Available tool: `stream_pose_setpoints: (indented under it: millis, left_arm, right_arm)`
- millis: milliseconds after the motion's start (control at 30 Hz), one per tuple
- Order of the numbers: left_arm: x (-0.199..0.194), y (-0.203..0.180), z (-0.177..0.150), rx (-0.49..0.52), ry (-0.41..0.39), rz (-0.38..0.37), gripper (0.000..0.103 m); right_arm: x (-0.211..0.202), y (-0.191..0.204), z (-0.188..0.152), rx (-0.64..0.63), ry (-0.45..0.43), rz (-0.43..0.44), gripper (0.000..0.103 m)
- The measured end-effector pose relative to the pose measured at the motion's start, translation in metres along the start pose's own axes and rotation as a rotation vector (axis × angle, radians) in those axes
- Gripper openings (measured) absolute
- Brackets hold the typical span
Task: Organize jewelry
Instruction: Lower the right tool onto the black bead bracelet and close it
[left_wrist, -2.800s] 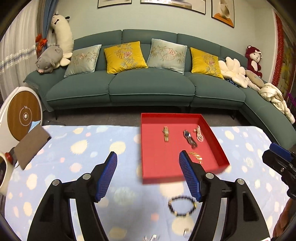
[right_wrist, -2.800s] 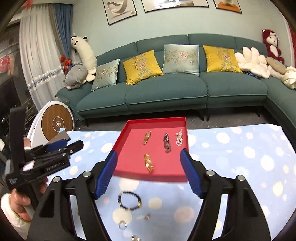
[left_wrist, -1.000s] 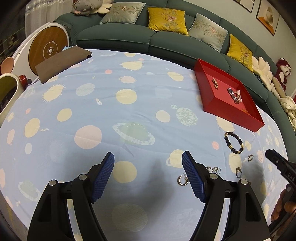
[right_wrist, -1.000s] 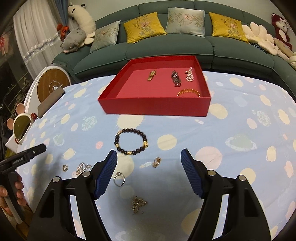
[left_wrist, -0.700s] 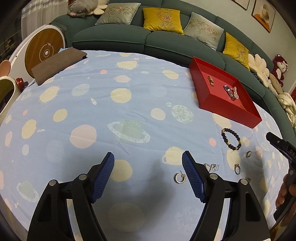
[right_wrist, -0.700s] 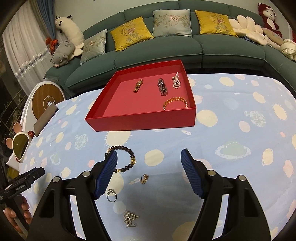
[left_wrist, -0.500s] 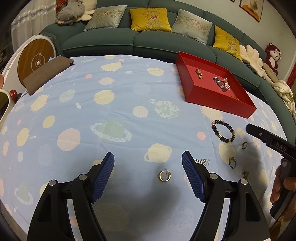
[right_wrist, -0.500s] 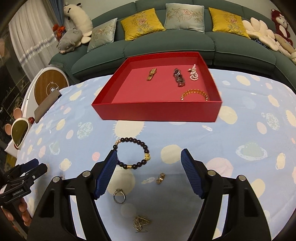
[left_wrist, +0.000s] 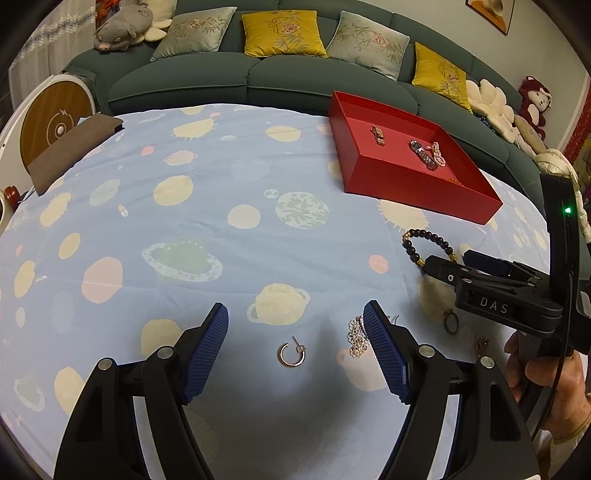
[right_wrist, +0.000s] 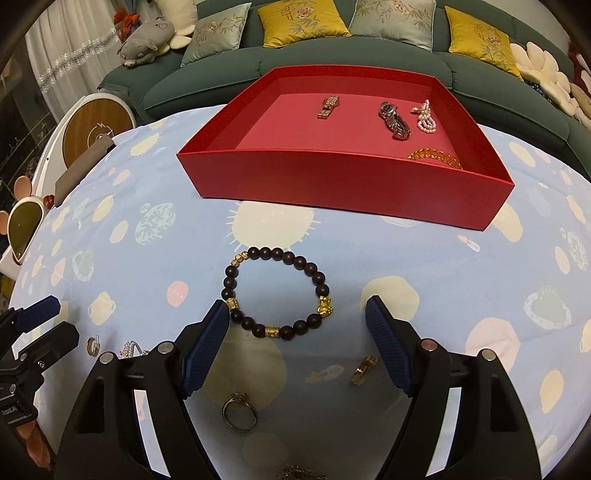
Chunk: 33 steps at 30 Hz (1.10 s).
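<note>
Dark beaded bracelet (right_wrist: 275, 295) with gold spacers lies flat on the tabletop (right_wrist: 424, 266), on the planet-print cloth, just in front of the red tray (right_wrist: 351, 192) but not touching it. In the right wrist view its near arc sits between the fingertips of the right tongs (right_wrist: 297, 321); the left blue pad (right_wrist: 207, 343) is right beside the beads by a gold spacer, and whether it touches them I cannot tell. The right pad (right_wrist: 388, 343) stands well clear of the bracelet. Right tongs' jaws are apart and have just been opening wider, with part of the bracelet between them and nothing gripped.

Nearer the camera, between the tong arms: a dark ring (right_wrist: 239, 410) and a small gold clasp-like piece (right_wrist: 364, 369). A tangle of chain shows at the bottom edge, too cropped to identify.

Left wrist view: a small hoop earring (left_wrist: 291, 354) lies on the cloth between the fingertips of the left tongs (left_wrist: 295, 332), roughly centred, touching neither pad. Left tongs' jaws are spread, holding nothing. A pale filigree piece (left_wrist: 356, 338) lies just beside the right-hand pad, partly hidden by it.

Tray contents: gold watch-like band (right_wrist: 328, 106), dark metal bracelet (right_wrist: 394, 122), pearl piece (right_wrist: 425, 117), amber bracelet (right_wrist: 436, 156) against the near wall.

Beyond the tabletop: green sofa (right_wrist: 229, 62) with cushions.
</note>
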<state>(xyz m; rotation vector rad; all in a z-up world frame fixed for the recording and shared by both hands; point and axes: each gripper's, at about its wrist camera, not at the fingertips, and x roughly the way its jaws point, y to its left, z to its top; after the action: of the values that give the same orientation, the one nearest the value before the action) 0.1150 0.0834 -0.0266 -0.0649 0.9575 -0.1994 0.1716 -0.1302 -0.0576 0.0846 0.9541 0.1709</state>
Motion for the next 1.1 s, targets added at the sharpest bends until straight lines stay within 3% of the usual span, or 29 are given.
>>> stream_pose_setpoints:
  millis: [100, 233, 367, 433, 633, 1100]
  left_arm:
    - [0.002, 0.000, 0.000, -0.003, 0.003, -0.005, 0.073]
    - [0.002, -0.001, 0.000, 0.001, 0.003, -0.012, 0.073]
    - [0.004, -0.002, 0.000, 0.002, 0.006, -0.014, 0.073]
    - [0.005, -0.001, 0.001, 0.003, 0.009, -0.015, 0.073]
    - [0.006, -0.006, -0.002, 0.022, 0.018, -0.029, 0.073]
    - [0.015, -0.044, -0.020, 0.155, 0.032, -0.037, 0.073]
  right_arm:
    - [0.003, 0.008, -0.002, -0.053, -0.007, -0.031, 0.072]
    - [0.002, 0.019, -0.004, -0.117, -0.017, -0.049, 0.048]
    - [0.001, 0.021, -0.004, -0.127, -0.012, -0.035, 0.033]
    - [0.000, 0.021, -0.003, -0.126, -0.006, -0.025, 0.018]
    - [-0.007, 0.019, -0.003, -0.093, -0.002, 0.019, 0.014]
    - [-0.073, -0.007, 0.009, -0.020, -0.129, 0.079, 0.014]
